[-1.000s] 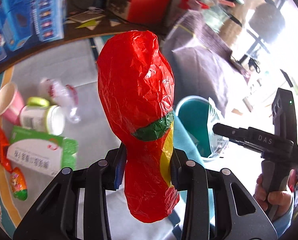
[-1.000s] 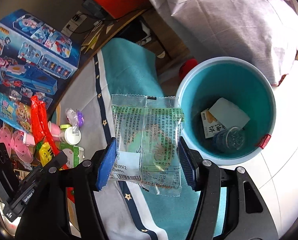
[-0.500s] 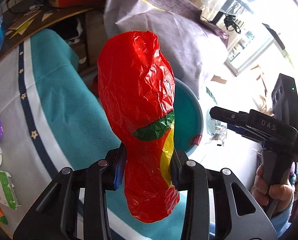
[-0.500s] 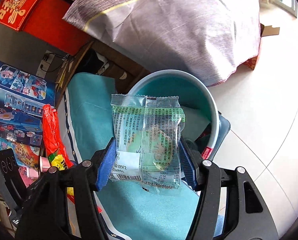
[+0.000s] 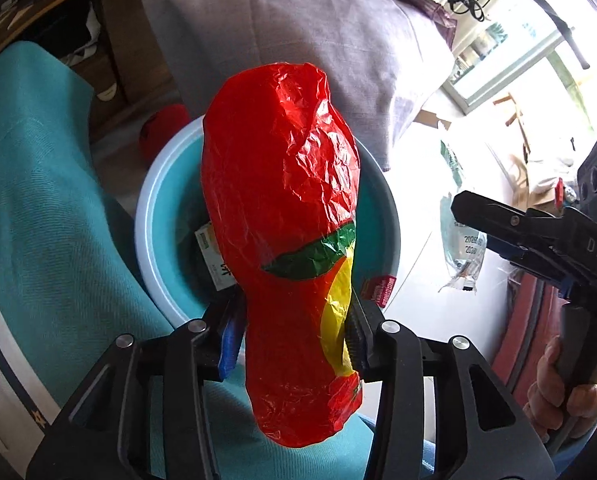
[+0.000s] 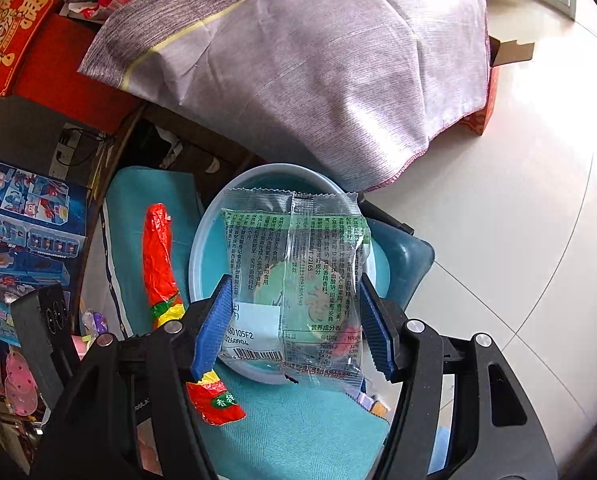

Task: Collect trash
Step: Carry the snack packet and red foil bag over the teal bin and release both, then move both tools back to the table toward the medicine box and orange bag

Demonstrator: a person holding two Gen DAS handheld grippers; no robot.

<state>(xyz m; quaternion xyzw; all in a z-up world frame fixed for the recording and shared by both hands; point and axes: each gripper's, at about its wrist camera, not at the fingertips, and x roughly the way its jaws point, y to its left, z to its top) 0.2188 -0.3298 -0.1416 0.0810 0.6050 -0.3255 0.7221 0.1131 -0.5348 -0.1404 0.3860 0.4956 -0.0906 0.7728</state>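
**Mei:** While both grippers hang over it, the blue bin [image 6: 202, 248] is the biggest thing that matters. It stands on the floor against the teal cloth [image 5: 38, 200], right under the drop, with the big grey bundle of cloth [image 6: 318, 60] just behind it.

**Tom:** Why are both wrappers held upright like that?

**Mei:** I'd say so they fall straight in. The left gripper [image 5: 294, 332] has the red wrapper [image 5: 286, 200] by its lower part, so most of it stands out over the bin's mouth. Its jaws are opening, with the wrapper between them. The right pad looks to touch the yellow patch, and I think I see a sliver of gap on the left, so it seems to be coming loose rather than clamped.

**Tom:** And the other one?

**Mei:** The right gripper [image 6: 294, 320] is clamped on the clear wrapper [image 6: 294, 280], one pad on each side edge, and the packet bows slightly between them. It is also over the bin, though nearer the close rim, from what I can judge.

**Tom:** What can't you make out?

**Mei:** Most of the bin's inside. Each wrapper blocks its own camera. Past the red one I see only a white carton [image 5: 214, 256] at the bottom and a red tag [image 5: 378, 292] on the rim. Through the clear packet the bin's floor is a blur. The person shows only as a hand [image 5: 566, 392] on the right gripper's handle.
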